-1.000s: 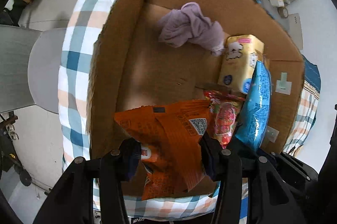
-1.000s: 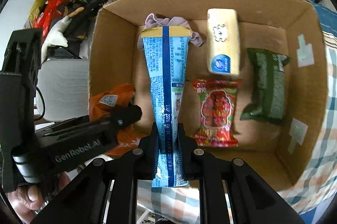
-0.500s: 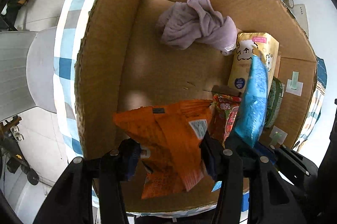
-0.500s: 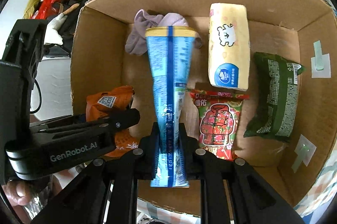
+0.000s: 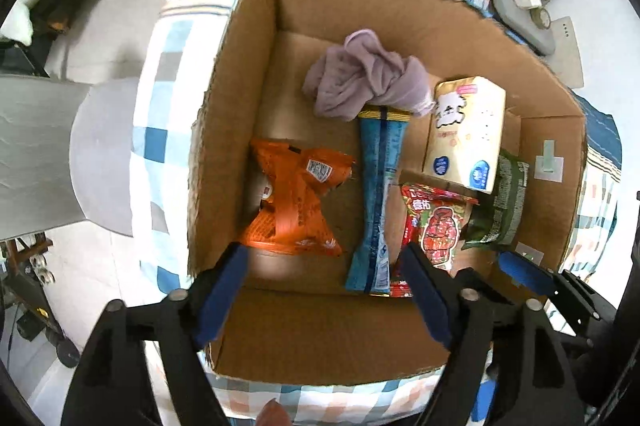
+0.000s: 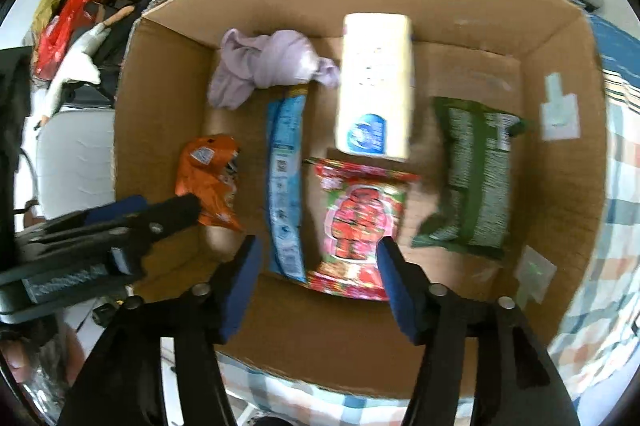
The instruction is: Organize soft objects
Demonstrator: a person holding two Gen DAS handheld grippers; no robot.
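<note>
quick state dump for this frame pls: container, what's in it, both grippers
container: cardboard box on a checked cloth
contents: purple cloth, orange packet, blue packet, yellow tissue pack, red packet, green packet
layout: all lie on the box floor; the blue packet's far end touches the purple cloth
left hand-held gripper: open, holding nothing, at the near wall
right hand-held gripper: open, holding nothing

Little can be read; the red snack packet (image 5: 434,226) bears large Chinese characters near its top, too blurred to make out; the orange packet (image 5: 294,201) carries a QR code; other print is illegible.
</note>
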